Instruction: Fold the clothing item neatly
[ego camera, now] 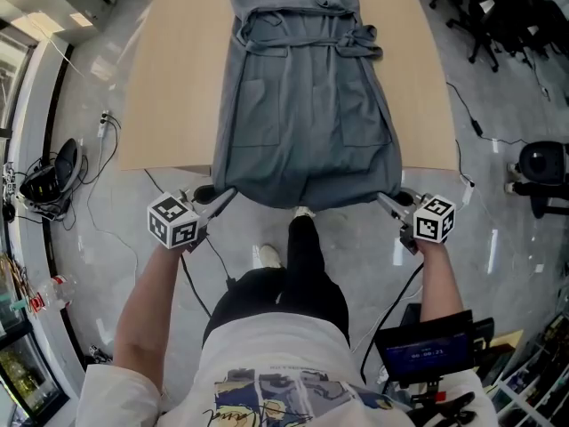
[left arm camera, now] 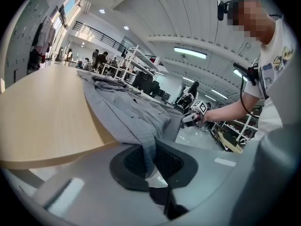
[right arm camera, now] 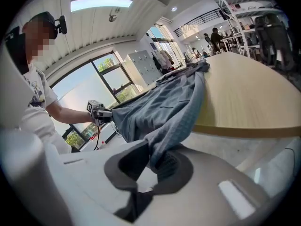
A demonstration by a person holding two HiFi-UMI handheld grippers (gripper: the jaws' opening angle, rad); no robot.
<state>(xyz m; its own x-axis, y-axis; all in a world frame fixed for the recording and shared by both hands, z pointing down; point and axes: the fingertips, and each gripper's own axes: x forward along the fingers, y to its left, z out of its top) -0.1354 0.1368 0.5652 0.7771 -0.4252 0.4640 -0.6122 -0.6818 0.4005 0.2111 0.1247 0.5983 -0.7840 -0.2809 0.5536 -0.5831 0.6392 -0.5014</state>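
A grey dress with a waist tie and two patch pockets lies lengthwise on the wooden table, its hem hanging over the near edge. My left gripper is shut on the hem's left corner; in the left gripper view the cloth runs down between the dark pads. My right gripper is shut on the hem's right corner, and the fabric shows pinched between its pads in the right gripper view. Both corners are held just off the table's near edge.
The table's near edge runs between the two grippers. Cables trail over the floor at the left, office chairs stand at the far right, and a small screen sits by my right arm. My legs and shoes are below the hem.
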